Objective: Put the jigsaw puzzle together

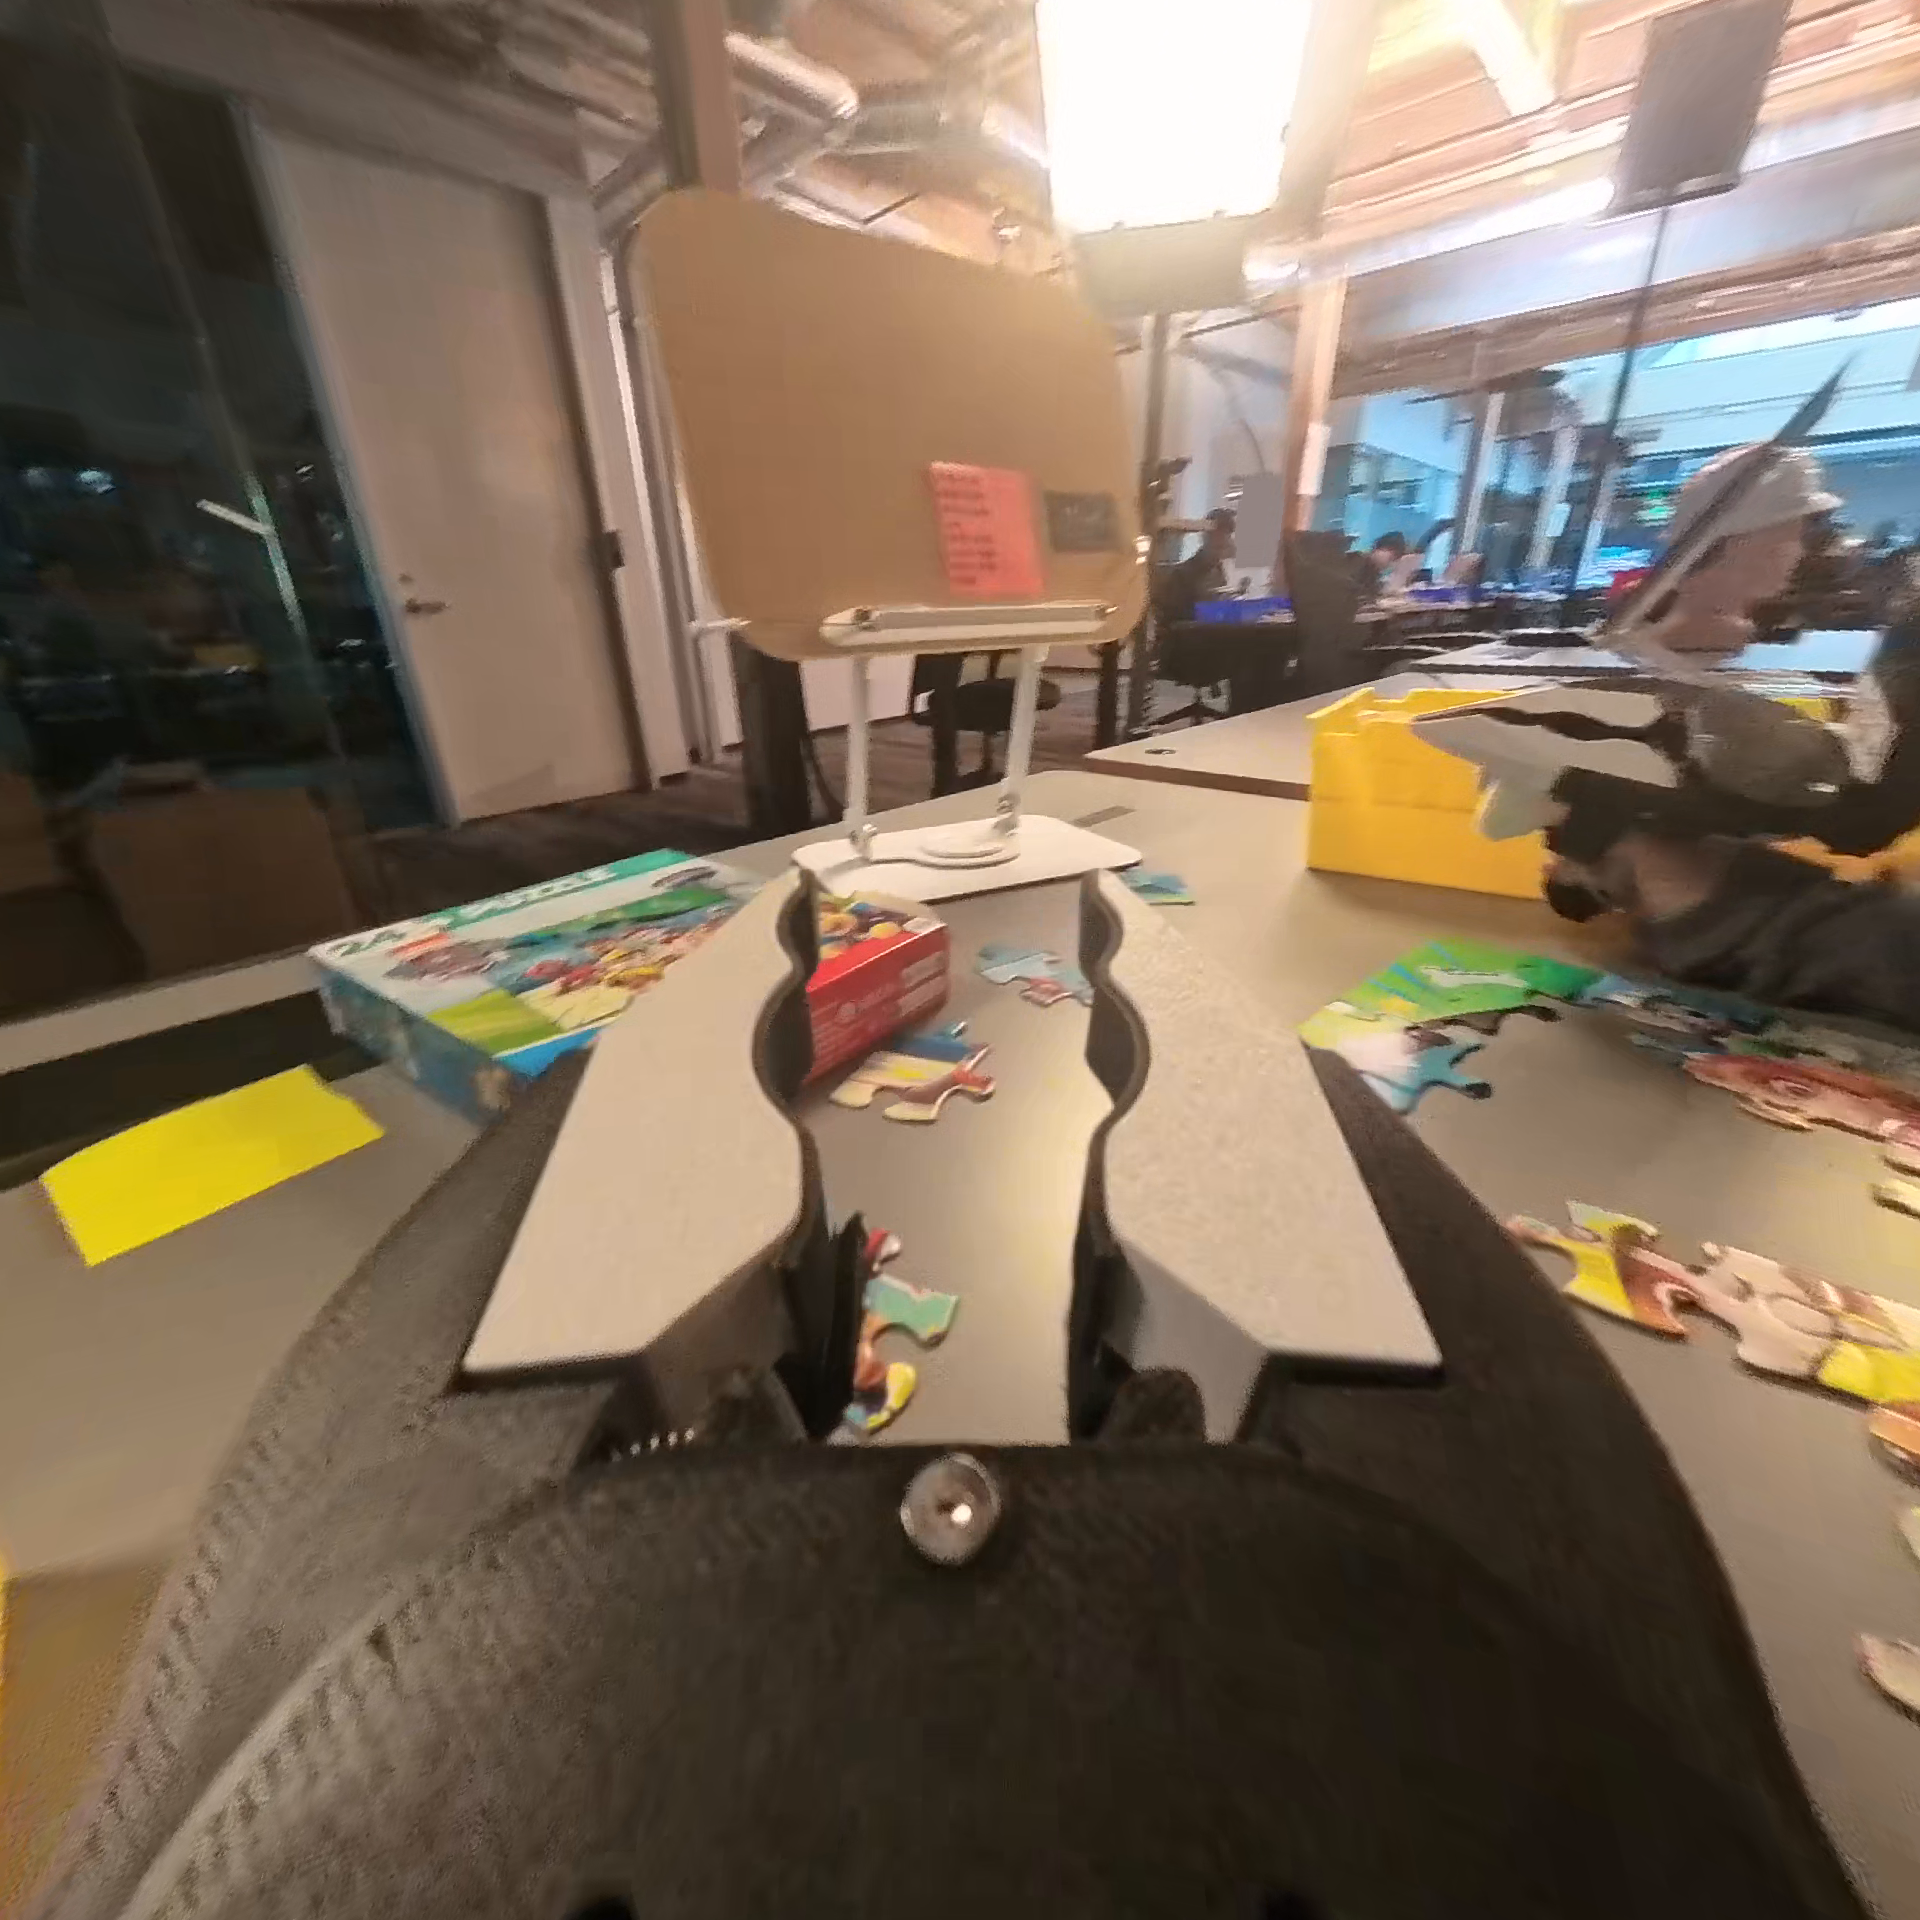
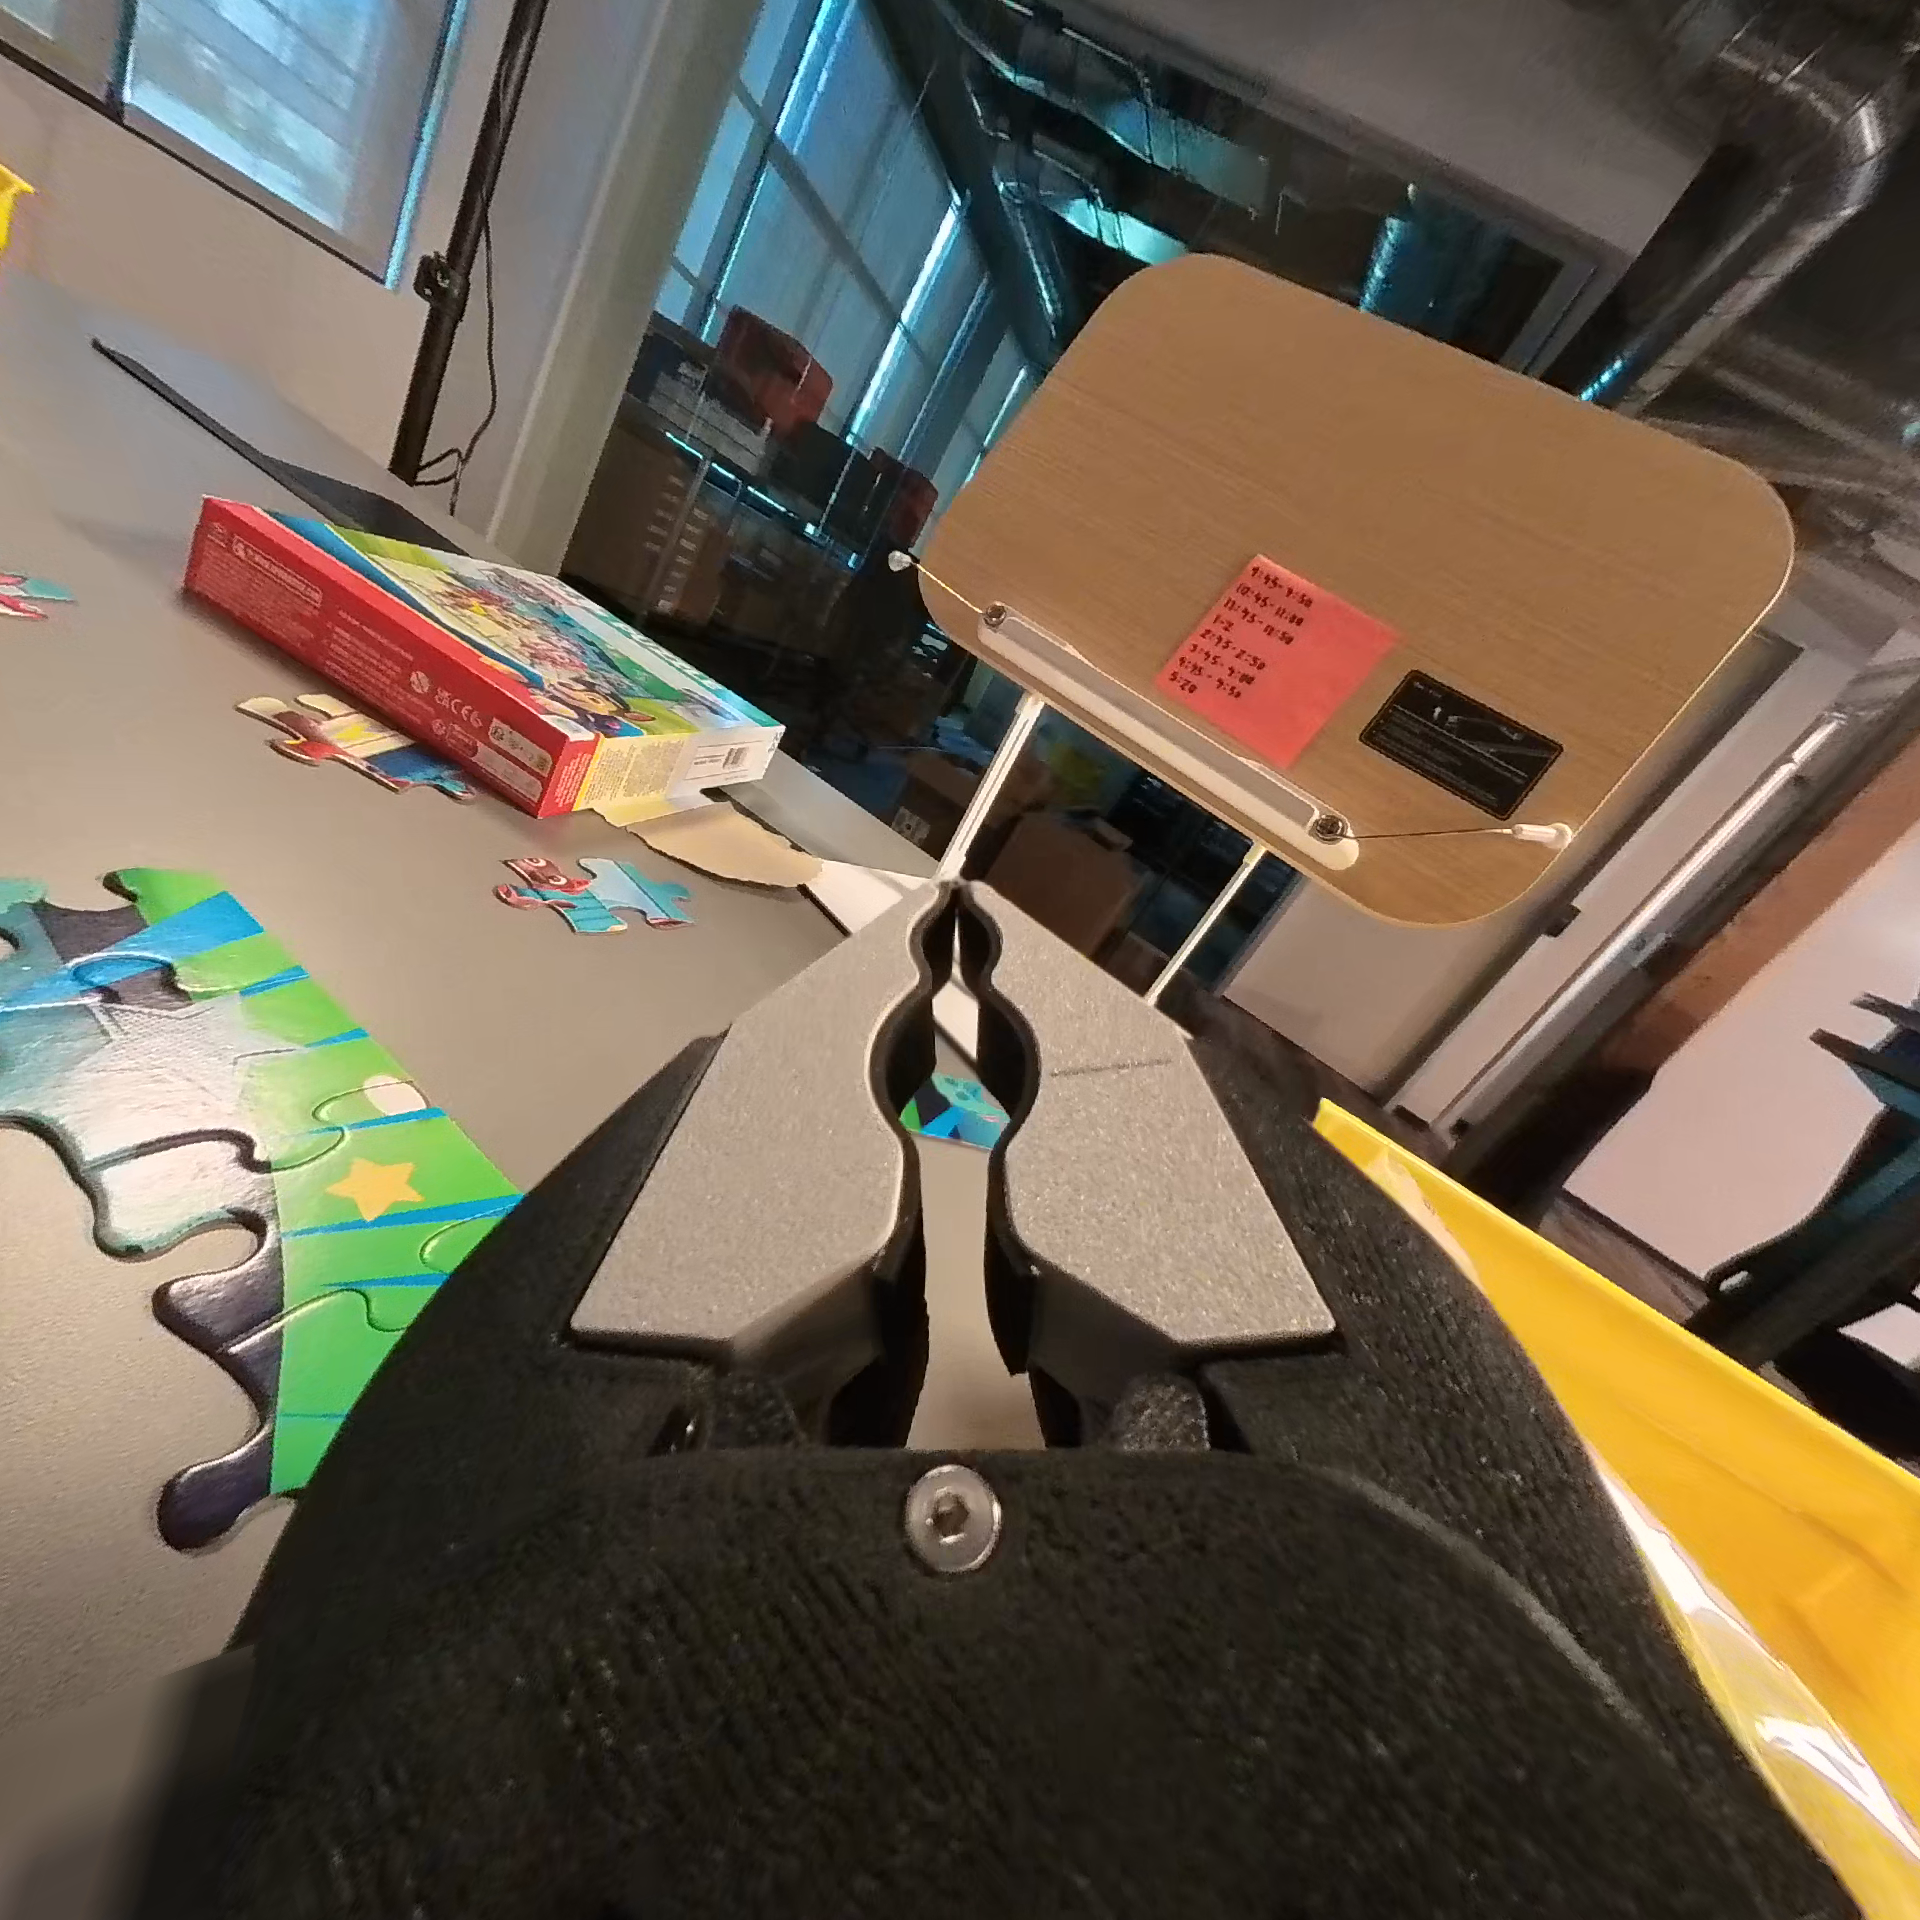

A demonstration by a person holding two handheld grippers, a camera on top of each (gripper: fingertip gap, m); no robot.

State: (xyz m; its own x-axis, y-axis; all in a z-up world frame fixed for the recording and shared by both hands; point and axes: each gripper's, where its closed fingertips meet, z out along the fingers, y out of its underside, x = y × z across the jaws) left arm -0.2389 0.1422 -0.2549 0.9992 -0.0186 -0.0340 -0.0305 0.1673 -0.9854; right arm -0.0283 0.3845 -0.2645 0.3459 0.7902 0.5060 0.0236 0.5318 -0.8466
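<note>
L gripper (image 1: 945,894): I see jaws wide apart, nothing between the pads, hovering over the tabletop (image 1: 1299,935). Nearest: red box (image 1: 883,987) and loose pieces (image 1: 914,1075) just ahead, toward the far edge by the stand (image 1: 966,862).

R gripper (image 2: 951,888): tips meet, nothing gripped. Part-built puzzle (image 2: 208,1091) to its left, yellow bin (image 2: 1662,1455) at right.
</note>
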